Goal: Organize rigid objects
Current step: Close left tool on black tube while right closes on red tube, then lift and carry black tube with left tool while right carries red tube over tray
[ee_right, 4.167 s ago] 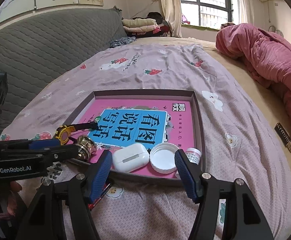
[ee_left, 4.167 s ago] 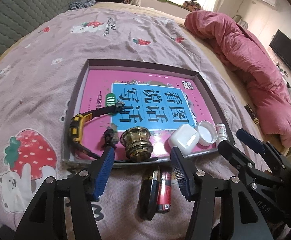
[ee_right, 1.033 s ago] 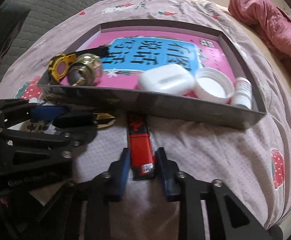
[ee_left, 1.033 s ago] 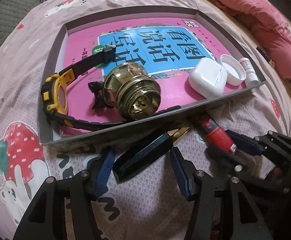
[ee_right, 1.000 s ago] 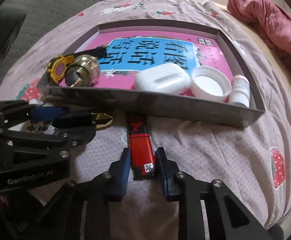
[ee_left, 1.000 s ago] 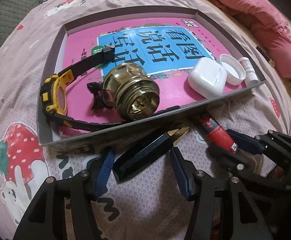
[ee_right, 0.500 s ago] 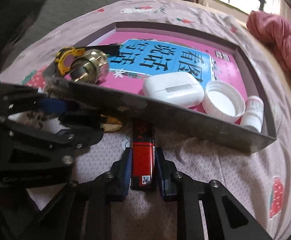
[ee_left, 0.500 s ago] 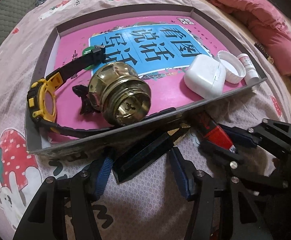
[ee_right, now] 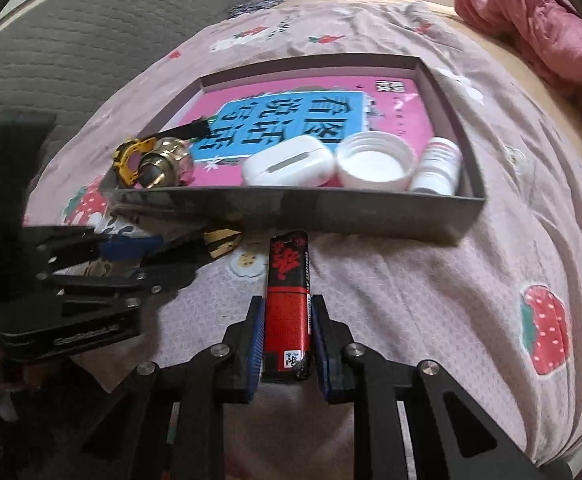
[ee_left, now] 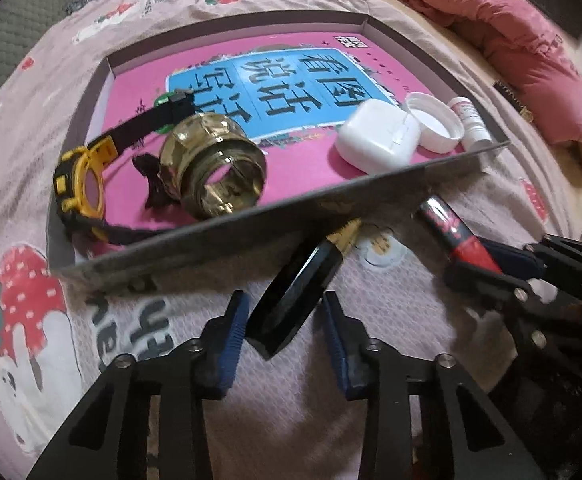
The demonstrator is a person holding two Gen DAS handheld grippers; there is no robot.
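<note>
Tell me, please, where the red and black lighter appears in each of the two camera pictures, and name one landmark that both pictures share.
Left wrist view: the red and black lighter lies at the right, outside the tray's near wall, clamped in the right gripper.
Right wrist view: the lighter is at bottom centre, clamped in the right gripper.
Shared landmark: the white earbud case inside the grey tray.
</note>
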